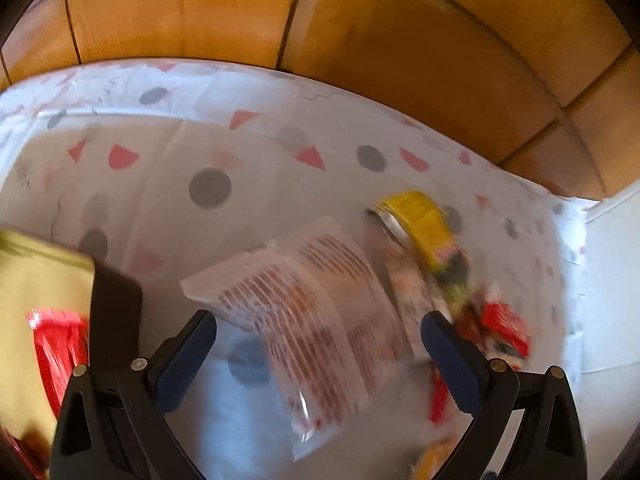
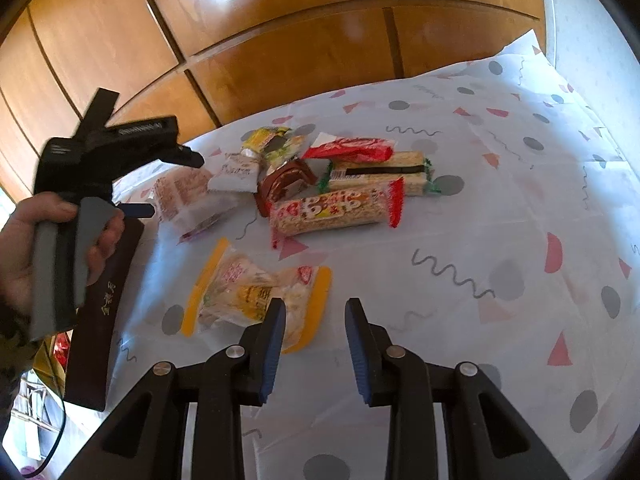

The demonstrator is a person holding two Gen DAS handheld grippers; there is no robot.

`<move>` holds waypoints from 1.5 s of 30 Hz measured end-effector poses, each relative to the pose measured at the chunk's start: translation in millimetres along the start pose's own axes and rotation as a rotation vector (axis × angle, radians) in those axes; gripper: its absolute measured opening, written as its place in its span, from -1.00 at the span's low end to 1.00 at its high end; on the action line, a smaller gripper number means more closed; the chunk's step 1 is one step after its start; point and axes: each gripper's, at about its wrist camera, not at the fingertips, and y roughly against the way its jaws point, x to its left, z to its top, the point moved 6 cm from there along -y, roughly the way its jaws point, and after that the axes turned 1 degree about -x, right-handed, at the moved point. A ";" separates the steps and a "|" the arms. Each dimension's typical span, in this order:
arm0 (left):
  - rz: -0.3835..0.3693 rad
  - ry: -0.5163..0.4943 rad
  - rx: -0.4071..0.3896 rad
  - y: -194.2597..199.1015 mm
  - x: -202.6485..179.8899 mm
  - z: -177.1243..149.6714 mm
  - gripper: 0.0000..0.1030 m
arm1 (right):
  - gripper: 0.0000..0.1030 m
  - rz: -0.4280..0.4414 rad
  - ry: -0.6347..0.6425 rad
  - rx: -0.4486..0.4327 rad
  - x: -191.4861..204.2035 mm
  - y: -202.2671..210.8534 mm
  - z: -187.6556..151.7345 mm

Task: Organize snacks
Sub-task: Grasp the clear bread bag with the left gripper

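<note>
Left wrist view, blurred: left gripper [image 1: 318, 336] jaws spread wide, holding nothing, poised over a clear packet with red-brown stripes [image 1: 308, 300] on the patterned tablecloth [image 1: 168, 152]. Yellow packet [image 1: 424, 224] and red wrapper [image 1: 504, 328] just beyond the right finger. Dark box [image 1: 116, 312] at the left.

Right wrist view: right gripper [image 2: 314, 344] jaws parted, empty. Yellow-edged snack bag [image 2: 256, 292] just beside the left finger; contact unclear. Red-ended rice bar [image 2: 336, 210] heads the snack pile mid-table. Left gripper [image 2: 140, 184] near the striped packet [image 2: 180, 196] by the cloth's left edge.
</note>
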 end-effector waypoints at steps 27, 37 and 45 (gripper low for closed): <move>-0.011 -0.395 -0.085 64.9 -18.5 -113.5 0.38 | -0.40 -0.001 -0.022 -0.023 -22.7 5.0 12.9; -0.033 -0.448 -0.062 70.9 0.4 -182.3 0.38 | -0.40 0.045 0.027 0.023 -3.7 3.5 18.5; -0.090 -0.381 -0.087 68.4 9.6 -182.9 0.39 | -0.40 0.109 0.029 0.079 16.8 -12.2 34.9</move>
